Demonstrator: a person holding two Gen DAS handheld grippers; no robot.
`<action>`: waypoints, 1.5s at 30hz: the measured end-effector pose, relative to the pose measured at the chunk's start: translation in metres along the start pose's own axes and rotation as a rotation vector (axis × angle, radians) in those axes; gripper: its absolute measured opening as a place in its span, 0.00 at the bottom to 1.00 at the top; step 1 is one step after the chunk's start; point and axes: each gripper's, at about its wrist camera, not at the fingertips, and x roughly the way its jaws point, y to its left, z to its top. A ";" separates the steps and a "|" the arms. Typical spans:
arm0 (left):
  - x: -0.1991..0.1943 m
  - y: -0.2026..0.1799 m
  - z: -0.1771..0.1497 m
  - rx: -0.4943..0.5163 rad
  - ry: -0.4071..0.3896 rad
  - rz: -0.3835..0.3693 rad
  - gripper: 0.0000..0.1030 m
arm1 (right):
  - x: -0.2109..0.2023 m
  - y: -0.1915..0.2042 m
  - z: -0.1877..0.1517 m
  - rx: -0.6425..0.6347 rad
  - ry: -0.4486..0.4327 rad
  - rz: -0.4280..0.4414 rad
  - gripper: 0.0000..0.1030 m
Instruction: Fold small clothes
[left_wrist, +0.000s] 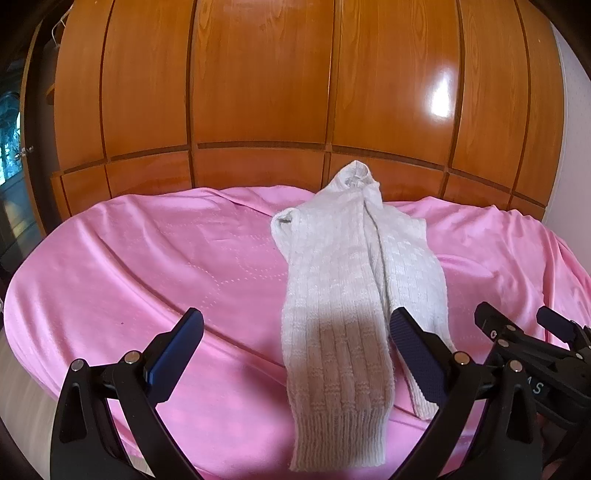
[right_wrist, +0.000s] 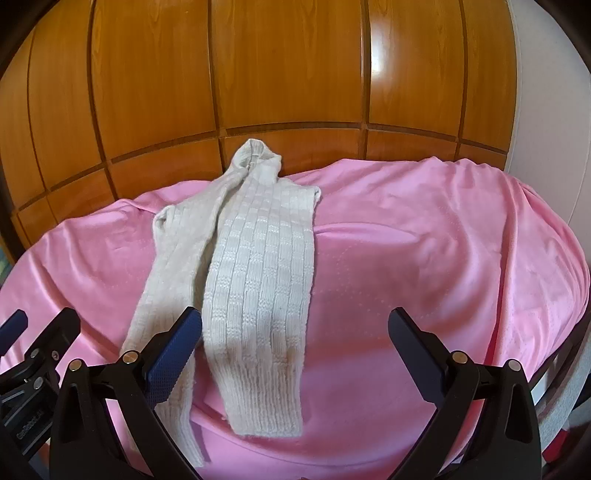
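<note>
While the left gripper (left_wrist: 295, 350) hangs low over the near edge of the pink blanket (left_wrist: 129, 266), its jaws stand spread wide, pinching nothing. Between its fingers lies the near hem of the white knit garment (left_wrist: 343, 280), folded lengthwise with its neck toward the wooden wardrobe (left_wrist: 258, 81). Just right of the garment, the right gripper shows from the side.

From the right wrist, the right gripper (right_wrist: 295, 350) hovers level beside the garment's (right_wrist: 258, 258) right edge, jaws likewise spread and empty. Its left finger (right_wrist: 173, 354) overlaps the garment's left half; whether it touches, I cannot tell. The blanket (right_wrist: 424, 258) fills the space right of the garment, the wardrobe (right_wrist: 288, 66) behind it.
</note>
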 end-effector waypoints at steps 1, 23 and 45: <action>0.001 -0.001 0.000 0.004 0.002 -0.001 0.98 | 0.000 0.000 0.000 0.000 0.000 -0.001 0.97; 0.011 -0.004 -0.009 0.030 0.040 -0.023 0.98 | 0.008 -0.003 0.000 0.004 0.021 -0.009 0.97; 0.029 -0.010 -0.020 0.101 0.117 -0.085 0.98 | 0.018 -0.013 -0.004 0.033 0.056 -0.019 0.97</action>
